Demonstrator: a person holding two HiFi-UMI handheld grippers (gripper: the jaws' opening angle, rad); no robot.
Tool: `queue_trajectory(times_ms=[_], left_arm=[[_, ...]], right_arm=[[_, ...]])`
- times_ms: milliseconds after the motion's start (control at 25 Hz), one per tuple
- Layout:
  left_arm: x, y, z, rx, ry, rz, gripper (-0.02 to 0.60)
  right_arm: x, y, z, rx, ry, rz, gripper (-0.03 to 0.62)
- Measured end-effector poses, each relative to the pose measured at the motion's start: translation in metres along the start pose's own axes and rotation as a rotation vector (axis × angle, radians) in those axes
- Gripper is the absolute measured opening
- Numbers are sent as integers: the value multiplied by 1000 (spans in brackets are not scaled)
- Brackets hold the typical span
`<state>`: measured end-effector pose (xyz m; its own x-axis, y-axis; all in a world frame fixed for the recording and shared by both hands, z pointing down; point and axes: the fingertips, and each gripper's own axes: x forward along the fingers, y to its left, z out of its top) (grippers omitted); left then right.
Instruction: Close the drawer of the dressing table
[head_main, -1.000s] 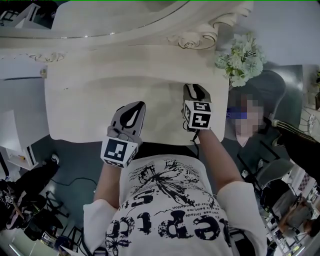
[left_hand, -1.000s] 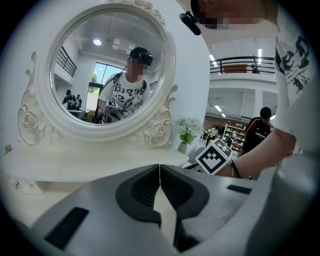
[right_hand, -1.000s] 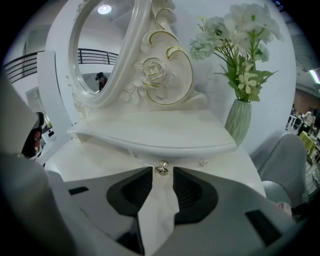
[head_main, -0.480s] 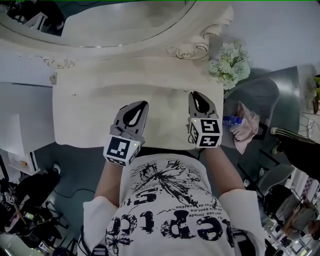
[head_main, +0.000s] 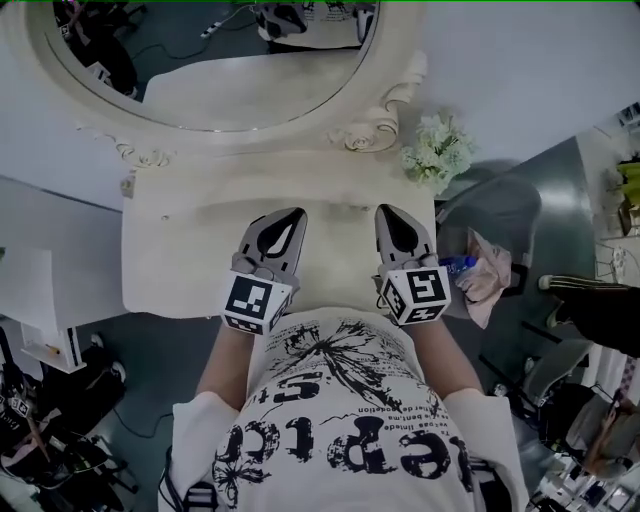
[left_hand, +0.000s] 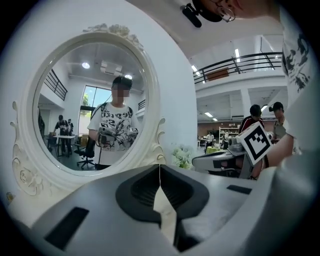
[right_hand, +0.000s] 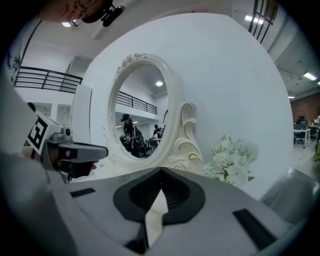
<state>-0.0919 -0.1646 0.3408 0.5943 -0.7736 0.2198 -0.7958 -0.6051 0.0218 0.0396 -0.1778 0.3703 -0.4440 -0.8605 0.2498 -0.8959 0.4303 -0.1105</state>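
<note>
Looking down, only the head view shows the dressing table's (head_main: 180, 262) front edge.

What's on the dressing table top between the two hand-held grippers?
Nothing. In the head view only bare dressing table top shows between the left hand-held gripper and the right hand-held gripper.

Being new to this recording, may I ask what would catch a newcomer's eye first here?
A large oval mirror in a carved cream frame fills the head view's top, above the cream dressing-table top. The grey left hand-held gripper and right hand-held gripper hover side by side over it, both shut and empty.
</note>
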Motion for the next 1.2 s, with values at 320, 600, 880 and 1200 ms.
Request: queue_trajectory(times_ms=[320,600,880,1200], left_arm=[[-5,-4,15,-28,-28,12,20],[-10,-11,14,-26,-23,1,20],[-13,-18,16,-21,-25,-8,20],[-15,-23,17,-23,-22,-15,20]], right_arm=[[-19,19,22,-61,-76,9,17],[-28,28,24,-74,-81,56,17],[-35,28,28,-81,-94,55,17],[-38,29,27,-83,-86,51,17]])
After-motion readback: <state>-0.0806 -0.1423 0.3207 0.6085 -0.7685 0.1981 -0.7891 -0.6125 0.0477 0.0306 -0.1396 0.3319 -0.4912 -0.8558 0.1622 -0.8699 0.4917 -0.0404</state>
